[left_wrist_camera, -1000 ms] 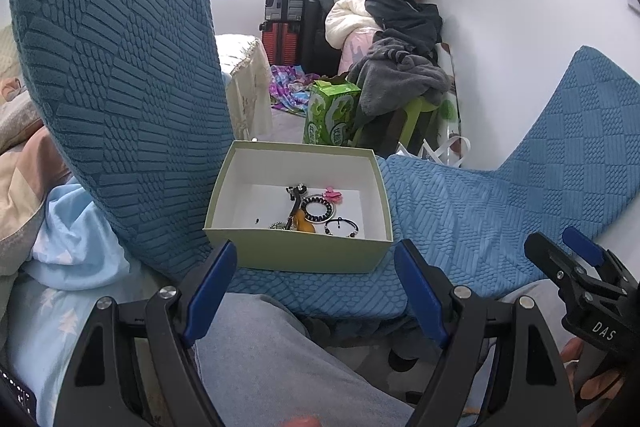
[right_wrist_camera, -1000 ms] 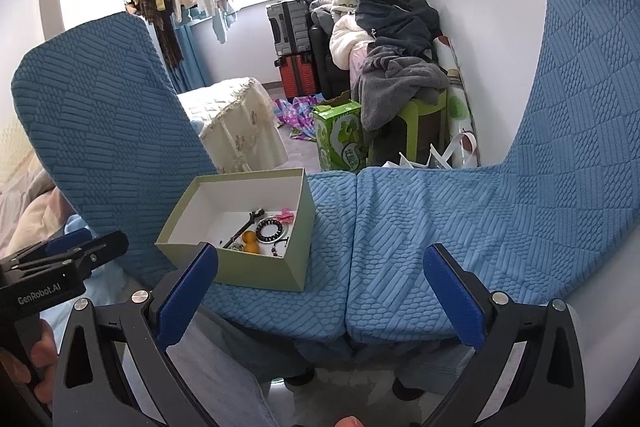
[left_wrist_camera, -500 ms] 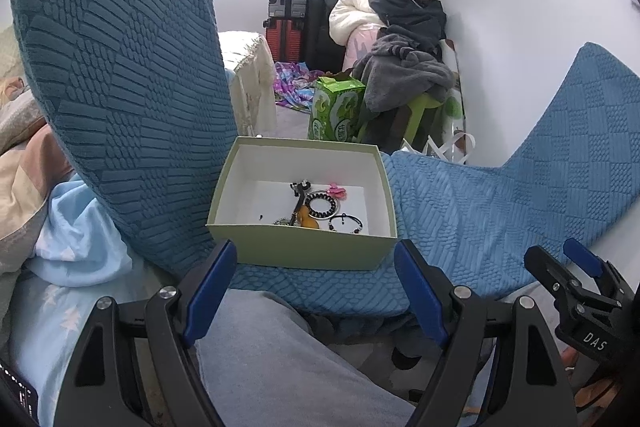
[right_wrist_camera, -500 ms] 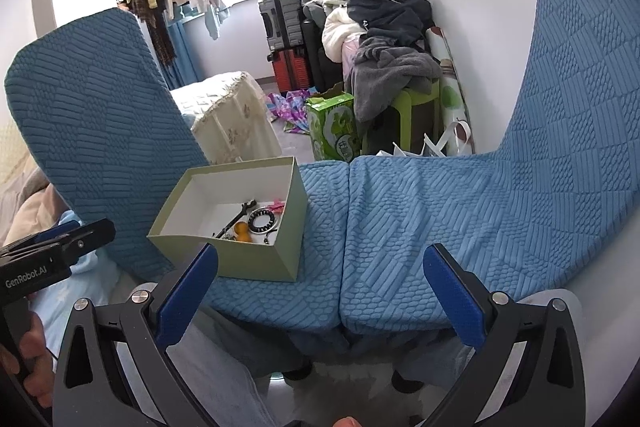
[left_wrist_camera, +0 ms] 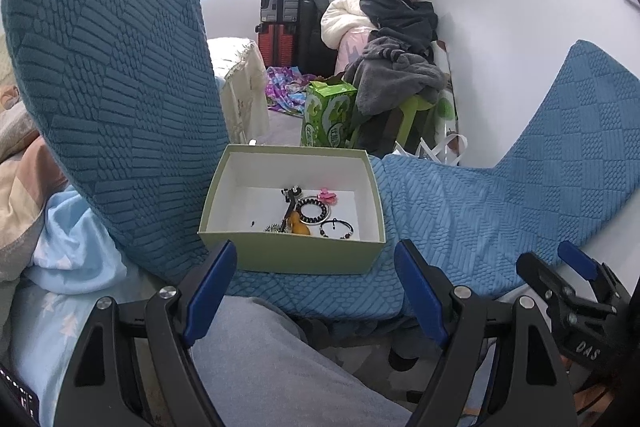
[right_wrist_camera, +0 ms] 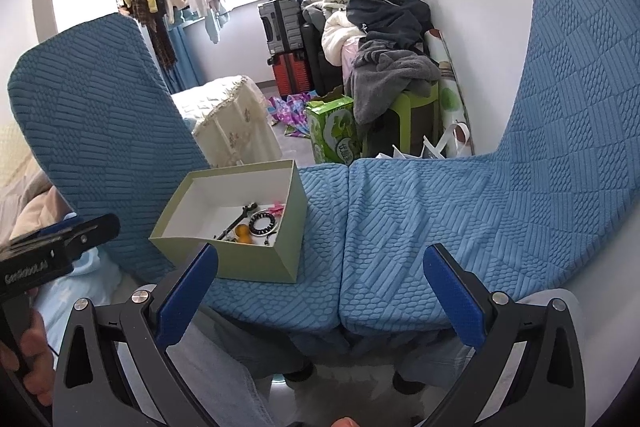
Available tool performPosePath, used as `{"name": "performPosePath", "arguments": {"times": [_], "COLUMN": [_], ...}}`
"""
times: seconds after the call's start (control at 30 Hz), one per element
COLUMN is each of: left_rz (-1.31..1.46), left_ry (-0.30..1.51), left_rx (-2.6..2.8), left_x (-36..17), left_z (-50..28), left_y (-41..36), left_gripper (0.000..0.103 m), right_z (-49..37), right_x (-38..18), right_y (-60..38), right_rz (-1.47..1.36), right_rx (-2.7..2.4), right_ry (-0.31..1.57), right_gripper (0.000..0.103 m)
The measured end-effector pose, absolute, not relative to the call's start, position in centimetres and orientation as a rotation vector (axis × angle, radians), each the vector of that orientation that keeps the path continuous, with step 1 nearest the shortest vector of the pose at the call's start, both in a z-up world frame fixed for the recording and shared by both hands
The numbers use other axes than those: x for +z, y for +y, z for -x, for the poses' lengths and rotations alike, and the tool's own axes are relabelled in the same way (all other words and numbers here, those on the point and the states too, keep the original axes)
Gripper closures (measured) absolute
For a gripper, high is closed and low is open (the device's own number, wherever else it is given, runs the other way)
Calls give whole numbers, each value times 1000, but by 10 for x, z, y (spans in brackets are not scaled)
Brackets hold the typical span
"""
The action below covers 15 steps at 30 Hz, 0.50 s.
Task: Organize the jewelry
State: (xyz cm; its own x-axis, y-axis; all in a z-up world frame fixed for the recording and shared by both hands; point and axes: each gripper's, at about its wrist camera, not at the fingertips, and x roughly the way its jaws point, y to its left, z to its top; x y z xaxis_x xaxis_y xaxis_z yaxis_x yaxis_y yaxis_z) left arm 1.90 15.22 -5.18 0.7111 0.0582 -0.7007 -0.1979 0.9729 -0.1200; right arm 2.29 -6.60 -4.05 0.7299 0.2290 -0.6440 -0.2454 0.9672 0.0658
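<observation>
— So, from the left hand-held gripper, what do you make out?

— Its jaws stand wide apart, holding nothing, just short of the pale green box on the blue cushion. The jewelry lies loose on the box floor: a black beaded bracelet, a thin bangle, a pink flower piece, an orange bead against a dark clip.

— Tricky to lift?

— Light and small, I'd say, and likely to slide or tangle. I'd pinch the bracelet across its band, gently.

— And the right view?

— The right hand-held gripper is also spread open and empty, facing bare cushion; the box sits to its left, the bracelet near the right wall. The cardboard looks thin, easily nudged.
</observation>
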Motion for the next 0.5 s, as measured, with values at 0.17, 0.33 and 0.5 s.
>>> {"name": "performPosePath", "arguments": {"times": [0.17, 0.33, 0.5], "left_rz": [182, 191, 201], "left_ry": [763, 771, 769], "left_rx": [142, 143, 157], "left_x": [-48, -49, -46], "left_z": [-22, -19, -14], "left_y": [150, 151, 156], "left_gripper": [22, 22, 22], "right_z": [-23, -25, -26], "right_x": [-41, -41, -41], "right_y": [-67, -67, -64], "right_rz": [17, 24, 32], "right_rx": [261, 260, 271], "right_ry": [705, 705, 708], "right_gripper": [0, 0, 0]}}
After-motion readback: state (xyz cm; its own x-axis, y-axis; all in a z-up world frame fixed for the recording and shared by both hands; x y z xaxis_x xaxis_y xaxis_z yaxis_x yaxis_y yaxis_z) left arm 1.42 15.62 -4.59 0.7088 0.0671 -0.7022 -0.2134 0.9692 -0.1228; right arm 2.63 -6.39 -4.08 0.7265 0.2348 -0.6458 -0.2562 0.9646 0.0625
